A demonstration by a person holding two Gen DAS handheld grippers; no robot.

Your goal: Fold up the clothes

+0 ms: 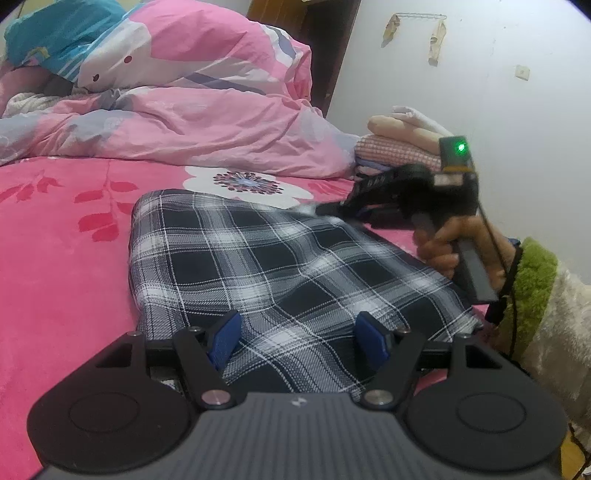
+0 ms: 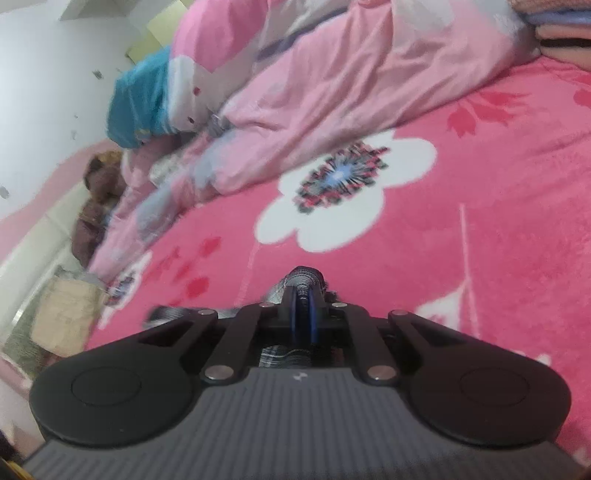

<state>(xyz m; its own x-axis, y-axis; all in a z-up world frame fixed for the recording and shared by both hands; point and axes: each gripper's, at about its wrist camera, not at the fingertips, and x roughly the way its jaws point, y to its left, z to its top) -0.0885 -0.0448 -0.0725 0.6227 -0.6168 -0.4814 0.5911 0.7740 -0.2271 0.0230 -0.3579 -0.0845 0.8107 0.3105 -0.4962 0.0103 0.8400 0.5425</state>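
Note:
A black-and-white plaid garment (image 1: 266,266) lies folded on the pink flowered bedspread (image 1: 62,258). In the left wrist view my left gripper (image 1: 301,338) hovers open over the garment's near edge, its blue pads (image 1: 221,339) wide apart with cloth beneath them. The right gripper (image 1: 325,210), held by a hand (image 1: 450,247), pinches the garment's far right corner. Seen from the right wrist, my right gripper (image 2: 303,291) is shut on a bunched bit of the plaid garment (image 2: 306,277), lifted over the bedspread (image 2: 480,221).
A pink quilt (image 1: 192,110) is heaped across the back of the bed, with a blue pillow (image 1: 59,33) on it. Folded clothes (image 1: 399,144) are stacked at the right by the white wall. A fluffy green-and-cream sleeve (image 1: 546,295) is at the right edge.

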